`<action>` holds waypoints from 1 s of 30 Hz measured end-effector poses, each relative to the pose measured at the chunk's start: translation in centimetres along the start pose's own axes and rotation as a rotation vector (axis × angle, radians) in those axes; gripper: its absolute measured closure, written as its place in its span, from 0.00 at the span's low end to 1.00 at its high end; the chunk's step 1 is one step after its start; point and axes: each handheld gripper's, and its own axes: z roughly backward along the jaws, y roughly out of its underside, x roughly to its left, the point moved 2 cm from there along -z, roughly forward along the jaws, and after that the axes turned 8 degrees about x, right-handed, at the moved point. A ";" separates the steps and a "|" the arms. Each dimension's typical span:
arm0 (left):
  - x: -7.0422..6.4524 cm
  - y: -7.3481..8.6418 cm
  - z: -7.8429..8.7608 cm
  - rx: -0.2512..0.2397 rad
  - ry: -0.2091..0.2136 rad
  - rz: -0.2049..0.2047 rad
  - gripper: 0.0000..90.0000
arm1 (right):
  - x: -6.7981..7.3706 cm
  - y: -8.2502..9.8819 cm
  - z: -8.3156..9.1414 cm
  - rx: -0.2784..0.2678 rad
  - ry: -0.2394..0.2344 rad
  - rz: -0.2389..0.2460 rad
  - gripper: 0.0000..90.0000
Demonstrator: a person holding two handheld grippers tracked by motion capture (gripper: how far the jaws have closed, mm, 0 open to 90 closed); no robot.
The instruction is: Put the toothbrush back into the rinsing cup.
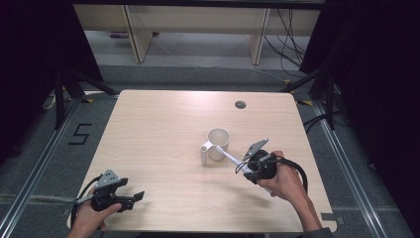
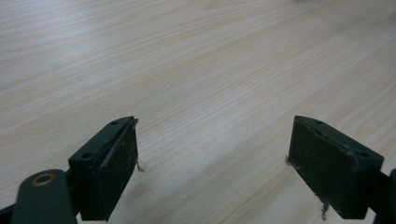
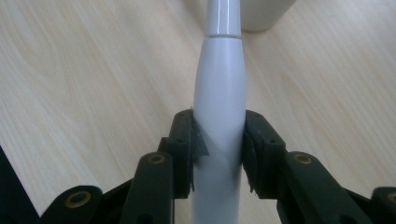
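While the right gripper (image 1: pixel 250 166) clamps the white electric toothbrush (image 1: pixel 225 154) by its handle, the right hand (image 1: pixel 287 181) angles in from the table's (image 1: pixel 158 134) near right corner, the brush head beside the white cup (image 1: pixel 218 143) mid-table. At the near left corner, the left gripper (image 1: pixel 136 198) rests level, jaws spread and holding nothing.

Black digit "5" (image 1: pixel 80 134) on the grey floor (image 1: pixel 44 148) left of the table

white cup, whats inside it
The white cup stands upright beside the white tool held by the right gripper; its shown inner wall looks bare, the bottom is hidden by the rim.
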 end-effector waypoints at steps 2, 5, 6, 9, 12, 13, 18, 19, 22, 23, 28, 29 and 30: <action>0.0 0.0 0.0 0.002 0.000 0.002 0.17 | -0.2 0.0 0.5 -0.035 -0.010 -0.005 0.75; 0.0 0.0 0.0 0.002 0.000 0.001 0.17 | -0.7 -0.1 1.1 -0.082 -0.001 -0.043 0.75; 0.0 0.0 0.0 -0.006 0.002 -0.002 0.17 | -0.9 -0.1 1.3 -0.098 -0.001 -0.047 0.75; 0.0 0.0 0.0 0.002 -0.001 0.002 0.17 | -1.4 -0.3 1.7 -0.145 0.017 -0.068 0.75; 0.0 0.0 0.0 0.003 0.000 0.004 0.17 | -2.0 -0.6 2.3 -0.190 0.028 -0.105 0.75; 0.0 0.0 0.0 0.003 0.000 0.004 0.17 | -2.2 -0.7 2.3 -0.201 0.029 -0.103 0.75; 0.0 0.0 0.0 0.001 -0.001 0.004 0.17 | -3.0 -1.5 2.4 -0.266 0.048 -0.111 0.75; 0.0 0.0 0.0 0.002 -0.001 0.006 0.17 | -3.2 -1.6 2.5 -0.267 0.043 -0.110 0.75; 0.0 0.0 0.0 0.003 0.000 0.004 0.17 | -3.5 -2.2 2.5 -0.314 0.053 -0.142 0.75; 0.0 0.0 0.0 0.001 0.000 0.003 0.17 | -3.6 -2.4 2.5 -0.321 0.049 -0.151 0.75; 0.0 0.0 0.0 -0.002 0.001 0.006 0.17 | -4.0 -3.4 2.6 -0.362 0.049 -0.159 0.75; 0.0 0.0 0.0 -0.001 0.001 0.005 0.17 | -4.0 -3.6 2.6 -0.375 0.055 -0.171 0.75; 0.0 0.0 0.0 0.000 0.001 0.002 0.17 | -4.1 -3.9 2.7 -0.385 0.053 -0.160 0.75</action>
